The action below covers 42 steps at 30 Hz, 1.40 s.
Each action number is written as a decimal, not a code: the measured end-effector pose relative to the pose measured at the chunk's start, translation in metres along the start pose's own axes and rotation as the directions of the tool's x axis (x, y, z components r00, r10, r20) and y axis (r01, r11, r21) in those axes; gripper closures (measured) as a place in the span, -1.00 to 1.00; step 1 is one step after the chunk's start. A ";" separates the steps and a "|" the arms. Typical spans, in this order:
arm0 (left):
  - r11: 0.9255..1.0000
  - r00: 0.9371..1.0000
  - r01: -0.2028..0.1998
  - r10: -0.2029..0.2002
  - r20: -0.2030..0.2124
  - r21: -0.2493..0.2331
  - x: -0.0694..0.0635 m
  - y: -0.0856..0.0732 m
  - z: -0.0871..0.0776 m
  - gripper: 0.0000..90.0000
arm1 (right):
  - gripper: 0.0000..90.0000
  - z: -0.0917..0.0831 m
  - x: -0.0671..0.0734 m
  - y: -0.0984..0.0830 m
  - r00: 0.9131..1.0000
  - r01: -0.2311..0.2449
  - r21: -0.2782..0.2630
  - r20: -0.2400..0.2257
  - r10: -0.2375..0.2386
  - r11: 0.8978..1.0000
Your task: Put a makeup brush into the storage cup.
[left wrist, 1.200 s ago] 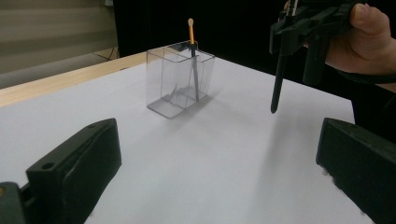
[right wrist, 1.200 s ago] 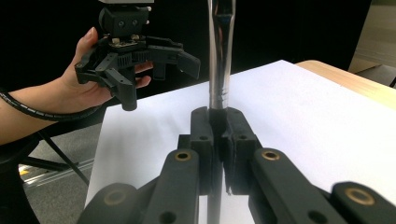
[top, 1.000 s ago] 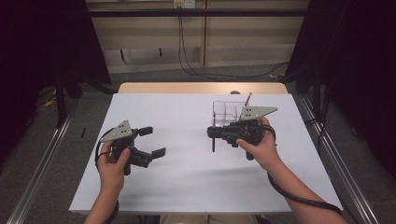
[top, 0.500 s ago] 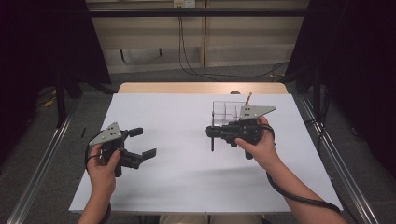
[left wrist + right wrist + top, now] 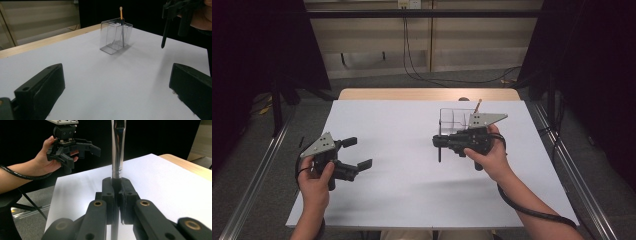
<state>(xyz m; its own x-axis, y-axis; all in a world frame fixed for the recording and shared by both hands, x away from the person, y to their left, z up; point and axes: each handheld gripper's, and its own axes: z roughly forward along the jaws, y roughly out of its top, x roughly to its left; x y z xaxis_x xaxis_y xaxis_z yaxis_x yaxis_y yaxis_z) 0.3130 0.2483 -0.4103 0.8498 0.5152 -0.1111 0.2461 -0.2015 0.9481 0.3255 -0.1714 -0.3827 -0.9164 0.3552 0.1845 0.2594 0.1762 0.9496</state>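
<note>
My right gripper (image 5: 438,141) hovers over the right half of the white table (image 5: 402,200), shut on a thin dark pen (image 5: 439,154) that hangs tip-down from its jaws. Up close, the pen's glossy barrel (image 5: 118,150) is pinched between the pads of the right gripper (image 5: 117,192). Just behind it stands a clear plastic box (image 5: 454,120) with compartments, holding an upright stick with an orange tip (image 5: 478,106). My left gripper (image 5: 358,152) is low over the left side of the table, open and with nothing in it. From it, the box (image 5: 113,37) lies ahead and the pen (image 5: 165,32) to the right.
A wooden strip (image 5: 427,94) runs along the table's far edge. Metal rails (image 5: 257,170) flank both sides on the floor. A black cable (image 5: 532,210) trails from the right gripper along the forearm. White tabletop stretches between the two grippers.
My left gripper has slid to the left, toward the table's left edge, still open. The right gripper and its pen have stayed in place.
</note>
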 end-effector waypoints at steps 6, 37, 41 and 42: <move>1.000 1.000 -0.004 0.004 -0.003 0.006 0.001 0.000 -0.003 -1.00 | 0.88 -0.003 0.001 -0.001 1.000 -0.001 -0.002 0.005 0.001 1.000; 1.000 1.000 -0.010 0.010 -0.025 0.012 0.014 -0.010 -0.018 -1.00 | 0.88 -0.024 -0.001 -0.008 0.998 -0.009 -0.003 0.061 0.009 1.000; 1.000 1.000 -0.012 0.012 -0.023 0.012 0.014 -0.009 -0.017 -1.00 | 0.88 -0.028 -0.002 -0.008 0.997 -0.010 -0.003 0.072 0.010 1.000; 1.000 1.000 -0.012 0.012 -0.020 0.010 0.014 -0.009 -0.017 -1.00 | 0.88 -0.029 -0.002 -0.007 0.997 -0.008 -0.004 0.075 0.008 1.000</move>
<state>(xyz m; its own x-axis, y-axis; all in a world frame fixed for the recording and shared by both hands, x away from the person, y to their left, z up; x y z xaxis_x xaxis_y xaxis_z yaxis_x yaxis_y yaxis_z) 0.3141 0.2715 -0.4156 0.8432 0.5294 -0.0938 0.2408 -0.2159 0.9463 0.3168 -0.2002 -0.3828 -0.8890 0.4241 0.1728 0.2654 0.1695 0.9491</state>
